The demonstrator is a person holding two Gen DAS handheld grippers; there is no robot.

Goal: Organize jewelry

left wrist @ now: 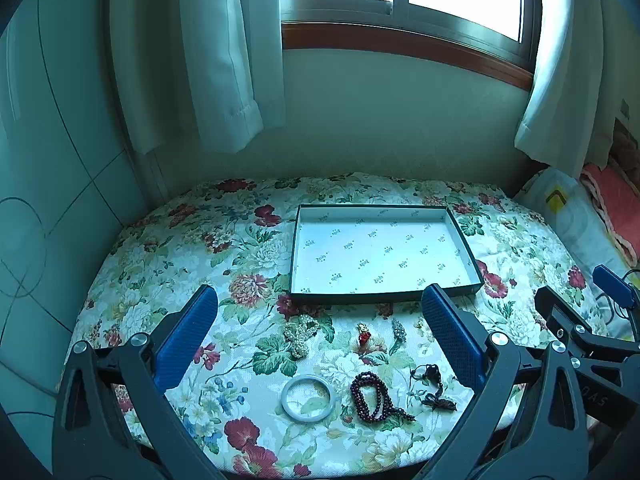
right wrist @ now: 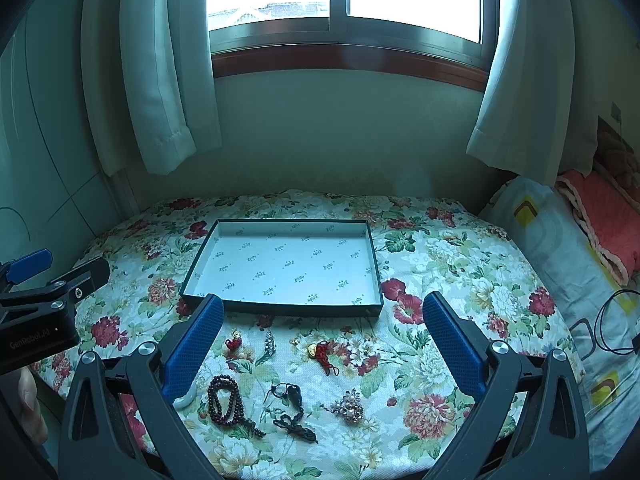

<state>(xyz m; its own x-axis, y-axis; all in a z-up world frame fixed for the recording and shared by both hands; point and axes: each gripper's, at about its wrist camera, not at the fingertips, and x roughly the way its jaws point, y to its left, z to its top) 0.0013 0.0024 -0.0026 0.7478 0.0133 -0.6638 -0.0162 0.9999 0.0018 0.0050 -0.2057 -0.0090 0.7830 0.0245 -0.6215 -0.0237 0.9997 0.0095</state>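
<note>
On the table under a floral cloth (left wrist: pixel 168 248), the landmark is the shallow rectangular tray (left wrist: pixel 466 246) with dark outer walls and a white printed paper lining; it sits toward the far side and holds no jewelry. All the pieces lie on the cloth on the near side of that tray. Going left to right in the left wrist view: a heap of cream pearl strands (left wrist: pixel 299 333) lies near the tray's near-left corner, a pale white bangle ring (left wrist: pixel 307 398) lies nearer the camera than the pearls, a small red and gold charm (left wrist: pixel 363 335) sits in front of the tray's near wall, a coil of dark red wooden beads (left wrist: pixel 370 397) lies just beside the bangle, a small silvery leaf-shaped brooch (left wrist: pixel 398 329) comes next, then a dark pendant on a black knotted cord (left wrist: pixel 433 390). The right wrist view adds a gold piece with a red tassel cord (right wrist: pixel 322 354) and a round cluster brooch of pearls (right wrist: pixel 349 405), both in front of the tray's near-right corner. The left gripper (left wrist: pixel 320 330) has its 2 blue pads spread wide with nothing clamped. The right gripper (right wrist: pixel 322 332) is likewise spread wide and holds nothing.
</note>
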